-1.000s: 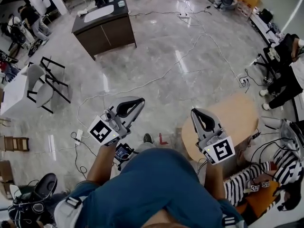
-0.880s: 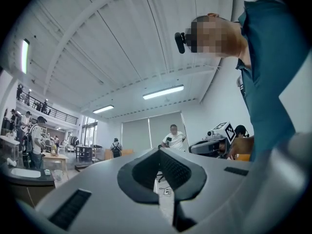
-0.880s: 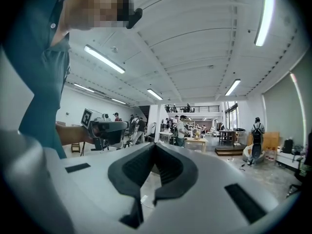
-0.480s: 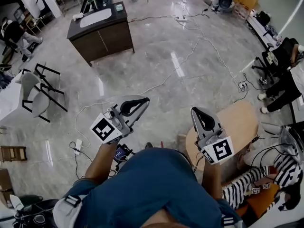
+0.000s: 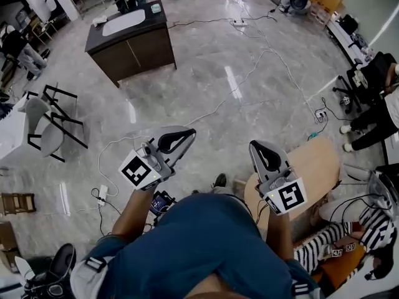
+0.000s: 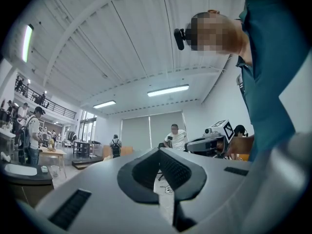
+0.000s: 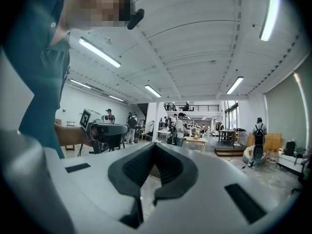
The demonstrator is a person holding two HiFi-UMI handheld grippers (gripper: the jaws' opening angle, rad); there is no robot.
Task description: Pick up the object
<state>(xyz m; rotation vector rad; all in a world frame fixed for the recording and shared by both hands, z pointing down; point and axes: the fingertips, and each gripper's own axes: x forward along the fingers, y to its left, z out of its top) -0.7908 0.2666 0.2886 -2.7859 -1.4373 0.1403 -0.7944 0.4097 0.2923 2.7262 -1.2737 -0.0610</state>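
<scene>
Grey marble floor below; left gripper and right gripper both closed, apparently gripping nothing.

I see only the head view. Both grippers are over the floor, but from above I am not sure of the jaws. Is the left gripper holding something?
Observer: No. In the left gripper view, the left gripper has its jaws shut tip to tip, with nothing between them.
Operator: And the other one?
Observer: The right gripper looks the same in its own view: jaws together and empty.
Operator: What is ahead of it? My view shows only the floor.
Observer: Far across the hall, several people stand beside a table.
</scene>
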